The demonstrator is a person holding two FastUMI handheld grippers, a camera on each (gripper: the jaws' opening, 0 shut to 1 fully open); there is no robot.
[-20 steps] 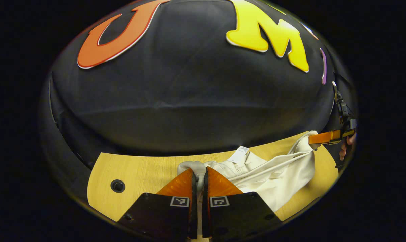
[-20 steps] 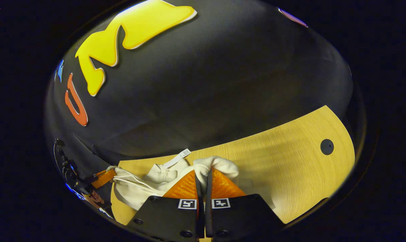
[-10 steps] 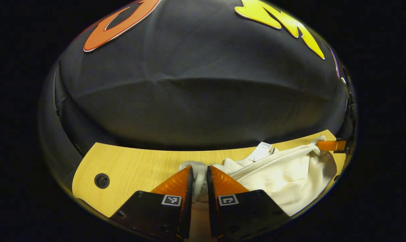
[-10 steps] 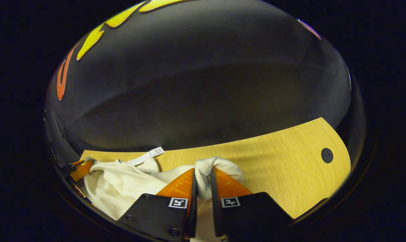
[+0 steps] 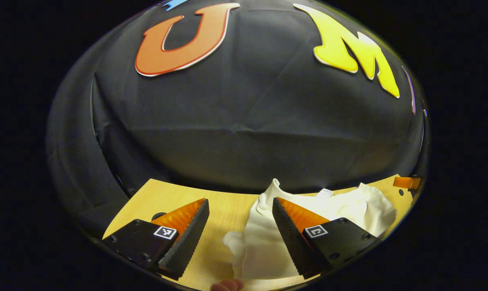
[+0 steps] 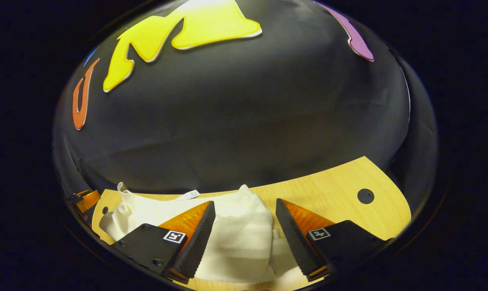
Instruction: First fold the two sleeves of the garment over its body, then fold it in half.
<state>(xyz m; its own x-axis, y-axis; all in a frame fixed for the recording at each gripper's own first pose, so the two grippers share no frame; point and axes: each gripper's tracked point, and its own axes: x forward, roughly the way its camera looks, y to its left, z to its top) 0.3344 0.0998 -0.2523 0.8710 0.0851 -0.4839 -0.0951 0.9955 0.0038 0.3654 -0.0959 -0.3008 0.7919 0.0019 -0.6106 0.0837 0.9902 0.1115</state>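
Right gripper view: garment (image 6: 235, 234) between gaping claw (image 6: 244, 230).

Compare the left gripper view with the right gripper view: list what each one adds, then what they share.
Left gripper view: a person's fingertip at the bottom edge, and the left claw open over bare table, with the garment mostly to its right. Right gripper view: the right claw open with the garment bunched between its fingers, and a round hole in the table in plain sight. Both: the white garment lying on the wooden table, gripped by neither claw.
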